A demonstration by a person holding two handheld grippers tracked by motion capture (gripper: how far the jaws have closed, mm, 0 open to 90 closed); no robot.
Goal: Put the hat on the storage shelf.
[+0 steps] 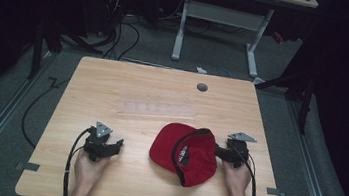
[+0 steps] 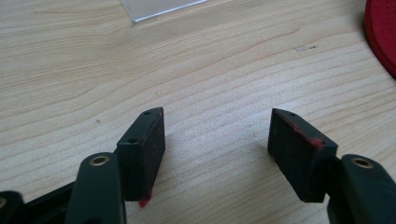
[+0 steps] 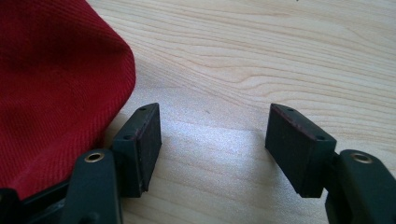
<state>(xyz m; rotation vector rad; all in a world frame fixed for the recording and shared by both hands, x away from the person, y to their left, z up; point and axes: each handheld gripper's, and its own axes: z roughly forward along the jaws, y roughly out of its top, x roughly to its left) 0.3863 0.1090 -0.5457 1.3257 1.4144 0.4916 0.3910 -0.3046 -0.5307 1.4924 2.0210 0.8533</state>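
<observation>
A red cap (image 1: 186, 152) lies on the wooden table (image 1: 138, 88), its opening and black inner band turned up toward the right. My left gripper (image 1: 118, 146) rests on the table to the cap's left, a short gap away, jaws apart over bare wood (image 2: 217, 140). The cap's rim (image 2: 383, 32) shows at the top right of the left gripper view. My right gripper (image 1: 220, 151) sits at the cap's right edge, open, with nothing between the jaws (image 3: 215, 135). The red cloth (image 3: 56, 79) lies just outside its left jaw.
A clear plastic sheet (image 1: 157, 109) lies flat behind the cap, its corner (image 2: 159, 7) seen in the left gripper view. A grey round grommet (image 1: 202, 87) sits near the table's far edge. Beyond the table stand a white desk frame (image 1: 221, 28) and floor cables.
</observation>
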